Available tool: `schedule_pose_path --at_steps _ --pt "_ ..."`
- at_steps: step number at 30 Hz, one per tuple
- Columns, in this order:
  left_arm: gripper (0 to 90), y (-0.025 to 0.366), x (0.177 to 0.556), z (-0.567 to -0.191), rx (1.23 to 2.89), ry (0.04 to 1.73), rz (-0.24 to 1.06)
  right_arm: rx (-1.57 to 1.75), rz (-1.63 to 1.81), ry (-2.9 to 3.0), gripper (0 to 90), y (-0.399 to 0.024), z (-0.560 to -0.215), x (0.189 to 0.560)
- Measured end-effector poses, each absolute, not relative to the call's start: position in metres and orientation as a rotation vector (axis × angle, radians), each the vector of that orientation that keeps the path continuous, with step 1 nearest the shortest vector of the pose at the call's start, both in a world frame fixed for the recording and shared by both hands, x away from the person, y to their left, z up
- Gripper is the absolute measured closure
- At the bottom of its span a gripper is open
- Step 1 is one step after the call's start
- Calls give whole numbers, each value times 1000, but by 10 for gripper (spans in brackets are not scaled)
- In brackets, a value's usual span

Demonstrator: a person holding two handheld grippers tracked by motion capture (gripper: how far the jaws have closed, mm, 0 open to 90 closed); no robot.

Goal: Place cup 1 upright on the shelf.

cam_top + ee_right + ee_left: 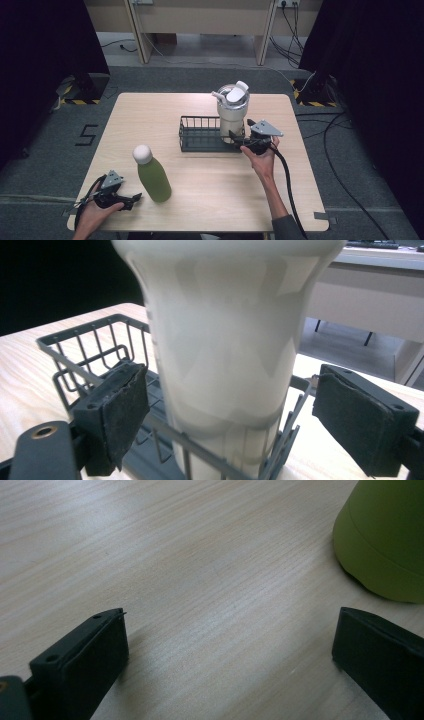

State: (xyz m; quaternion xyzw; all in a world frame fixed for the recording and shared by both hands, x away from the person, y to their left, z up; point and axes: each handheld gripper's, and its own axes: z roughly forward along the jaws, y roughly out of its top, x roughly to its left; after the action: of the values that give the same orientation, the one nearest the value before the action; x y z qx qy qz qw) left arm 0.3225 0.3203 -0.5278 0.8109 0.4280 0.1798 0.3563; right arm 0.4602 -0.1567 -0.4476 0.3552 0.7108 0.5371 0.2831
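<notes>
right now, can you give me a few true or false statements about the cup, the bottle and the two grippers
1. The cream cup stands inside the wire basket. True.
2. The green bottle lies on its side. False: it stands upright on the table.
3. The right gripper is clamped on the cup. False: its jaws stand open either side of it.
4. The left gripper is open, holding nothing. True.
5. The bottle sits in the basket. False: it stands outside it.

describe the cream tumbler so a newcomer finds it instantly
On the wooden table, find the dark wire basket right of centre. The tumbler stands upright in the basket's right end. Unlike the green bottle standing on bare wood, it is cream, with a white lid and straw.
</notes>
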Motion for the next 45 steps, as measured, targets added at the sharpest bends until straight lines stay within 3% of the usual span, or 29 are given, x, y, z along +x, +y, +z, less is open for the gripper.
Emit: schedule_pose_path --at_steps 17,45 --pt "7 320 323 -528 2098 1104 465 899 1403 1938 150 -169 -446 421" --pt "0 320 323 -528 2101 1102 455 912 1353 2113 150 -170 -478 371"
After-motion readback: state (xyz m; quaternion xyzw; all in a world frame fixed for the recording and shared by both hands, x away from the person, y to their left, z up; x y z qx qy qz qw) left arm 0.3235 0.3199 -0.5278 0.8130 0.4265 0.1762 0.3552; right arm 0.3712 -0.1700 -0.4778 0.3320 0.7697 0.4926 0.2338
